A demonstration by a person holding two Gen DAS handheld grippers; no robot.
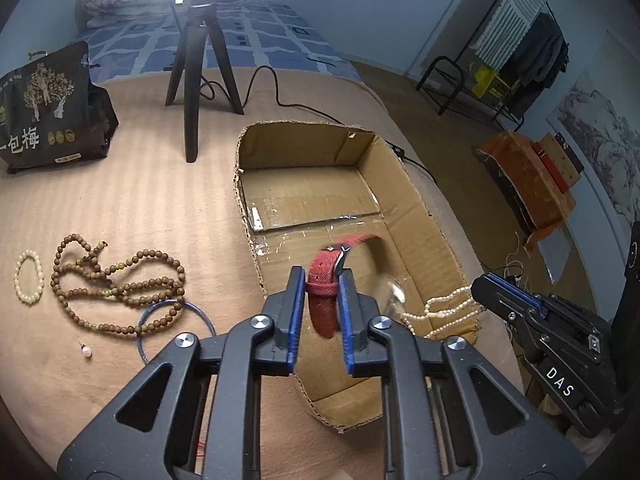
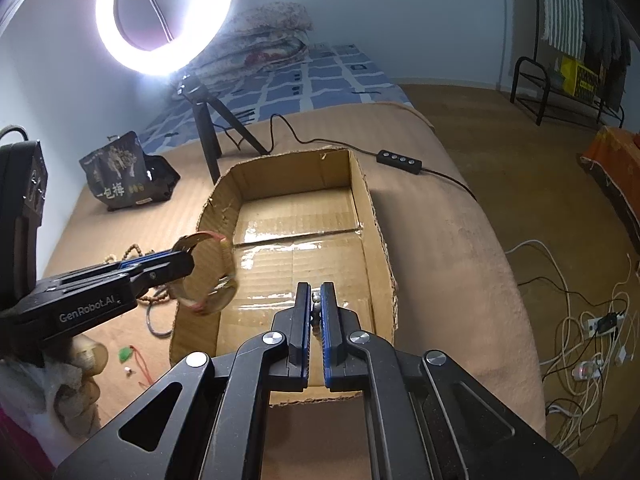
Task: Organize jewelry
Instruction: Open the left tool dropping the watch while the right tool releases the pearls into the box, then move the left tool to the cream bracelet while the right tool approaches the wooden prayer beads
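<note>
A watch with a red strap (image 1: pixel 320 280) sits between the blue pads of my left gripper (image 1: pixel 322 276), which is shut on the strap. It hangs over the open cardboard box (image 1: pixel 296 132), and its glass face (image 2: pixel 208 280) is blurred. My right gripper (image 2: pixel 316 288) is shut on a pearl necklace (image 1: pixel 444 308), whose strands drape over the box's right wall. Beads (image 2: pixel 316 300) show between its pads. It hovers over the box (image 2: pixel 288 168) floor. In the right wrist view my left gripper (image 2: pixel 188 264) comes in from the left.
On the tan bedcover to the box's left lie a long brown bead necklace (image 1: pixel 120 288), a white bead bracelet (image 1: pixel 28 280), a thin blue bangle (image 1: pixel 200 312) and a small pearl piece (image 1: pixel 86 350). Behind stand a tripod (image 1: pixel 192 80) and a black bag (image 1: pixel 44 108). A cable controller (image 2: pixel 398 158) lies right of the box.
</note>
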